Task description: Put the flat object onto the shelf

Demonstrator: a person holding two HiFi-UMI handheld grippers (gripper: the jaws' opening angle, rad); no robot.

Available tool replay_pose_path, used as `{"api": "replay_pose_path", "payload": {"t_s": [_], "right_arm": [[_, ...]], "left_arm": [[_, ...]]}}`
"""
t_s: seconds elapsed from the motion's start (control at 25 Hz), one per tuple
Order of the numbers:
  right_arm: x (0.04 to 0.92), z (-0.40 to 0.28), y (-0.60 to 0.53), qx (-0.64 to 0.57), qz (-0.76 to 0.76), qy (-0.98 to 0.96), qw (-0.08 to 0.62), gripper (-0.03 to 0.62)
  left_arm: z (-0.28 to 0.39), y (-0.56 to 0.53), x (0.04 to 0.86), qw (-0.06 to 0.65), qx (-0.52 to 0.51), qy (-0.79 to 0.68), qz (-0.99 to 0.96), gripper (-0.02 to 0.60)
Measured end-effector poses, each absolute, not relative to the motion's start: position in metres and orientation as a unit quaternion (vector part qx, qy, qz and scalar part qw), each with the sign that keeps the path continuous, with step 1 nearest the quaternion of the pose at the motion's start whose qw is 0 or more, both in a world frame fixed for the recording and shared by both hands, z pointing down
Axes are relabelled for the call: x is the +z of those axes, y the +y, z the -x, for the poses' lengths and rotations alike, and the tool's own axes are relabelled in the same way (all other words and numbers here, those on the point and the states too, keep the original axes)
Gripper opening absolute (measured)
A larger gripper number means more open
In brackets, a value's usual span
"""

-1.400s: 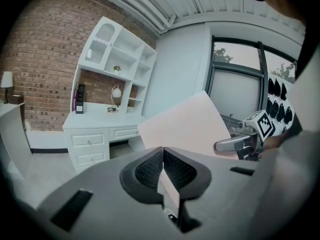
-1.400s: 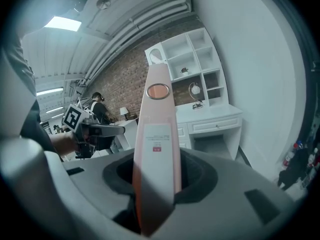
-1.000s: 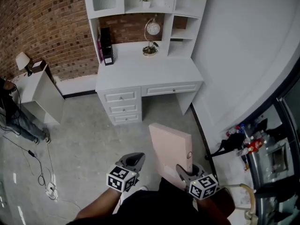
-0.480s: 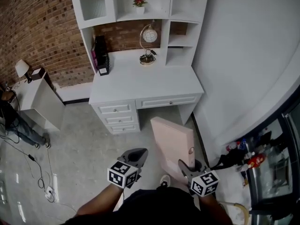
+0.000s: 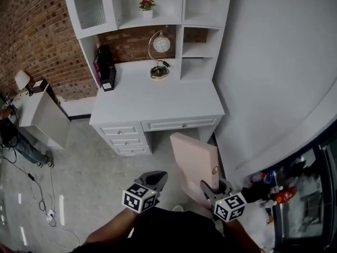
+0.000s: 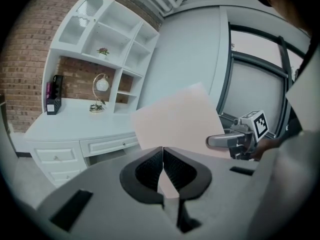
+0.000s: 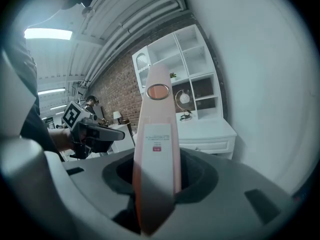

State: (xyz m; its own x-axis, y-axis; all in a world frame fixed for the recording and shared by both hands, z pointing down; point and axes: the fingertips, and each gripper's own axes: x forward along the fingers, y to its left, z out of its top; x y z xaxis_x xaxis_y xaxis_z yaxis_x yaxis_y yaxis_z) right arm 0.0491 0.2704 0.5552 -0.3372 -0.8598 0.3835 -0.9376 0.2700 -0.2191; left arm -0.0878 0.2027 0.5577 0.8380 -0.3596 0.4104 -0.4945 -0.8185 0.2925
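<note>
So, right tongs (image 5: 211, 187) are clamped on the pink flat folder (image 5: 194, 159), held upright, short of the worktop (image 5: 158, 99). Left tongs (image 5: 154, 177) are closed, empty. Nothing's on the shelf (image 5: 197, 49) yet.

We cannot read the small print on the label (image 7: 156, 140) of the pink file box (image 7: 158, 109). In the head view its lower end is hidden behind the right gripper (image 5: 213, 186). The top edge crops the white shelf unit (image 5: 200, 15), and the left edge crops a bystander (image 5: 13, 138).
</note>
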Motion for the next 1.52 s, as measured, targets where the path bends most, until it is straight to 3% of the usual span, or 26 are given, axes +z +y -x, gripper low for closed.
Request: {"api": "replay_pose_path", "payload": {"t_s": [0.8, 1.04, 1.52], "right_arm": [[0.572, -0.112, 0.198, 0.235, -0.561, -0.788, 0.092, 0.175], [0.565, -0.141, 0.153, 0.224, -0.575, -0.781, 0.098, 0.175], [0.53, -0.177, 0.001, 0.187, -0.606, -0.764, 0.116, 0.173]], "left_arm": [[0.021, 0.123, 0.569, 0.196, 0.175, -0.24, -0.934, 0.005], [-0.005, 0.058, 0.558, 0.16, 0.167, -0.238, -0.944, 0.005], [-0.01, -0.104, 0.535, 0.151, 0.148, -0.251, -0.945, 0.005]]}}
